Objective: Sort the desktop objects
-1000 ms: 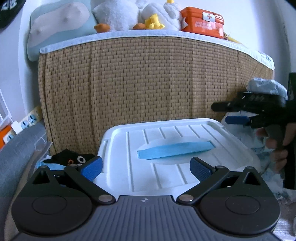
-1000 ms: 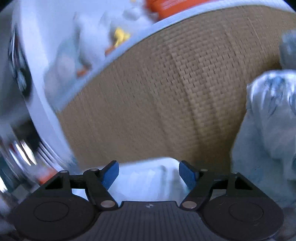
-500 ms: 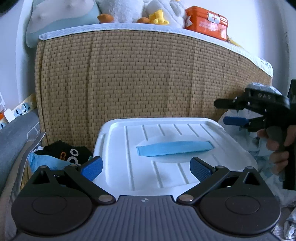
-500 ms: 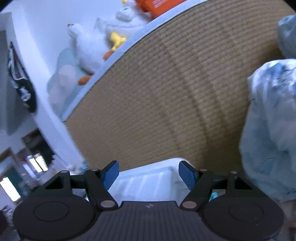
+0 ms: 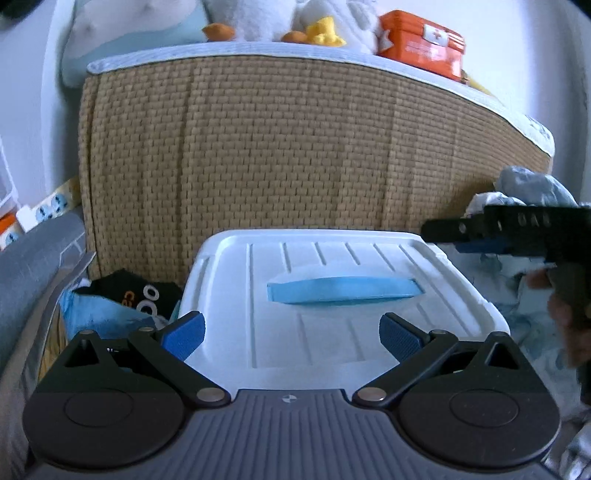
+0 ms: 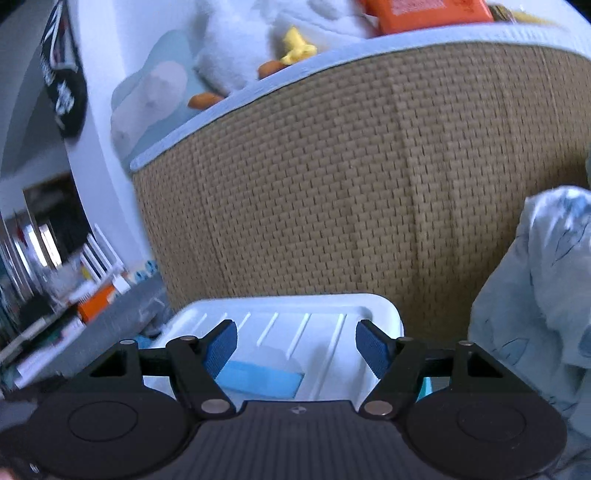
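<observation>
At far left a grey cushioned edge [image 5: 33, 266] runs beside a white power strip [image 5: 44, 212] on the wall. A black printed cloth [image 5: 125, 291] lies in the gap next to the white plastic storage box lid with a blue handle [image 5: 343, 290], which sits shut before the tall woven tan panel [image 5: 295, 155]. Above its pale blue trim rest white plush toys [image 5: 258, 18] and an orange first-aid case [image 5: 424, 44]. The left gripper [image 5: 291, 332] hovers over the lid, jaws released, grasping nothing. The right gripper [image 6: 295, 341] is likewise spread and empty, near crumpled pale blue fabric [image 6: 546, 295].
</observation>
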A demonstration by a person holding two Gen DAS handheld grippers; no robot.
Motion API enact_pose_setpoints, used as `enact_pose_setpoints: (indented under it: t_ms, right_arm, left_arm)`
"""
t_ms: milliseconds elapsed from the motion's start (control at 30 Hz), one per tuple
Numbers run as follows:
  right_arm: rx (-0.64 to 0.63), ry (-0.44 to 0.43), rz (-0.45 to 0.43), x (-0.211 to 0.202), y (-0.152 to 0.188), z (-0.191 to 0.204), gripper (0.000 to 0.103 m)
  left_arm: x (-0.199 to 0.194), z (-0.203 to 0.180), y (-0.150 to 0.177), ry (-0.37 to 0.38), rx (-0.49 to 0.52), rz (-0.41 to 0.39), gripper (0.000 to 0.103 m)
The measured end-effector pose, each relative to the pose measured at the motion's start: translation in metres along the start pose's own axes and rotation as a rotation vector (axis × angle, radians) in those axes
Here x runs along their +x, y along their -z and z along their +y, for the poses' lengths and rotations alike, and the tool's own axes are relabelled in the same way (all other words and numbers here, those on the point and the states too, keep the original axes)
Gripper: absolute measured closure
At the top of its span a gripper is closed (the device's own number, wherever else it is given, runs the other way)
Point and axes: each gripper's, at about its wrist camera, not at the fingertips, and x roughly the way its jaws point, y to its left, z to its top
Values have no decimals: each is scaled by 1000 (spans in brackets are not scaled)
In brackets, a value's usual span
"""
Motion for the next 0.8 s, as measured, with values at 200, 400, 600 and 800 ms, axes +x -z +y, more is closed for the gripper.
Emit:
enact_pose_setpoints:
  t_ms: [200,400,600,800]
  right_arm:
    - [42,46,32,-19,13,7,24]
    - [-74,96,-1,-40,5,26,19]
    - [-88,104,-5,-58,3,35,16]
    - [-62,253,34,-66,7,37,16]
  left_arm:
    - [-2,-7,0,-41,1,31,0]
    - [-24,-11,-2,-21,-53,17,0]
    - [-48,-29,-3,-98,-22,14,0]
    - [-65,-47,-5,-299,24,86,0]
